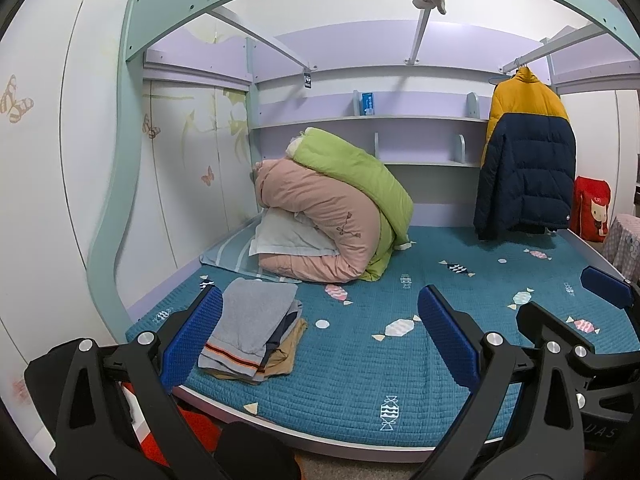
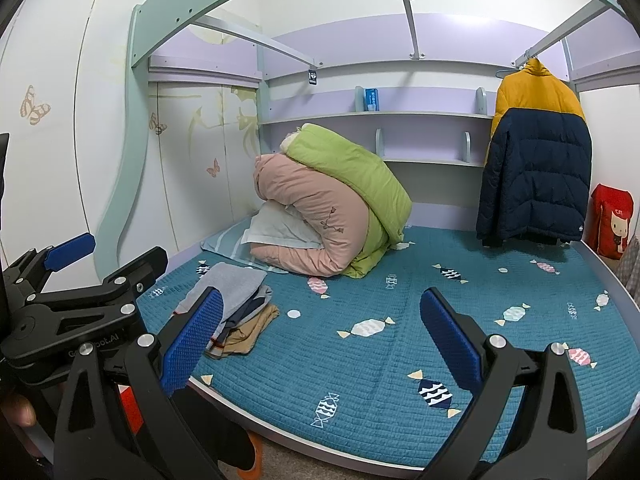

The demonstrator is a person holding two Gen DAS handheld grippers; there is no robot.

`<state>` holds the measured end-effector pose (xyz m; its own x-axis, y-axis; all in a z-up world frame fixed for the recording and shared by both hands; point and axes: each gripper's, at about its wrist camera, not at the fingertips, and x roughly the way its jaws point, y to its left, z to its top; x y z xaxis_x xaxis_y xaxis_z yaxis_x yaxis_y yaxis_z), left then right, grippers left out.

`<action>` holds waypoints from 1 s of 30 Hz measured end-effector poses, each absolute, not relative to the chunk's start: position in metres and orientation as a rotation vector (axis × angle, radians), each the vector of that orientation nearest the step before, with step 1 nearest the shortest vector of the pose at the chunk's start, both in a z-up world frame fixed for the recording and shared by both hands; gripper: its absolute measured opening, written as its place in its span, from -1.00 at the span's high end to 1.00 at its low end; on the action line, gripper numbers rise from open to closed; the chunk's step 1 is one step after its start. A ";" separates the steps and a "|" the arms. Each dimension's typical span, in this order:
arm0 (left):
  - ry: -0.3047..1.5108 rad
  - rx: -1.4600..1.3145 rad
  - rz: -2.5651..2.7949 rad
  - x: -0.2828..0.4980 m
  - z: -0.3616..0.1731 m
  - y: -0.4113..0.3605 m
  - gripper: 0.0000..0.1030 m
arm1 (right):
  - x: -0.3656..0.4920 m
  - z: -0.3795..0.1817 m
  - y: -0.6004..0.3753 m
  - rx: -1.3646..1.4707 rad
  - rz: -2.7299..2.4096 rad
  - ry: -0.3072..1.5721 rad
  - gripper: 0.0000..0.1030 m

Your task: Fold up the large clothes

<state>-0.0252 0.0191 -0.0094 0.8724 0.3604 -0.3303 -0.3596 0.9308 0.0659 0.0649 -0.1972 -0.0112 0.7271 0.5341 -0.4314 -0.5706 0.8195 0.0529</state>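
A yellow and navy puffer jacket (image 1: 526,160) hangs on a hanger from a rail at the bed's far right; it also shows in the right wrist view (image 2: 536,164). A stack of folded clothes (image 1: 252,328), grey on top, lies at the bed's front left, also in the right wrist view (image 2: 240,308). My left gripper (image 1: 320,336) is open and empty above the bed's front edge. My right gripper (image 2: 320,332) is open and empty beside it, to the right. Each gripper shows at the edge of the other's view.
The bed has a teal quilted cover (image 1: 360,360) with candy prints. Rolled pink and green duvets (image 1: 336,216) on a pillow lie at the back left. A red bag (image 1: 592,208) stands at the far right. Shelves (image 1: 368,120) line the back wall under an upper bunk.
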 end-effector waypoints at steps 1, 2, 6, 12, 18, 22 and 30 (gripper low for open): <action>0.344 0.002 0.377 -0.025 -0.009 0.019 -0.91 | 0.065 -0.011 -0.197 -0.085 0.609 0.449 -0.85; 0.344 0.001 0.376 -0.025 -0.009 0.020 -0.91 | 0.065 -0.011 -0.197 -0.084 0.610 0.449 -0.85; 0.342 -0.004 0.381 -0.025 -0.009 0.020 -0.91 | 0.065 -0.011 -0.197 -0.085 0.609 0.448 -0.85; 0.342 -0.005 0.384 -0.025 -0.009 0.020 -0.91 | 0.065 -0.011 -0.196 -0.085 0.609 0.448 -0.85; 0.342 -0.004 0.382 -0.025 -0.009 0.021 -0.91 | 0.065 -0.011 -0.196 -0.084 0.610 0.449 -0.85; 0.343 -0.006 0.383 -0.025 -0.009 0.021 -0.91 | 0.065 -0.011 -0.196 -0.084 0.612 0.452 -0.85; 0.347 -0.011 0.387 -0.026 -0.009 0.022 -0.91 | 0.066 -0.011 -0.194 -0.084 0.614 0.455 -0.85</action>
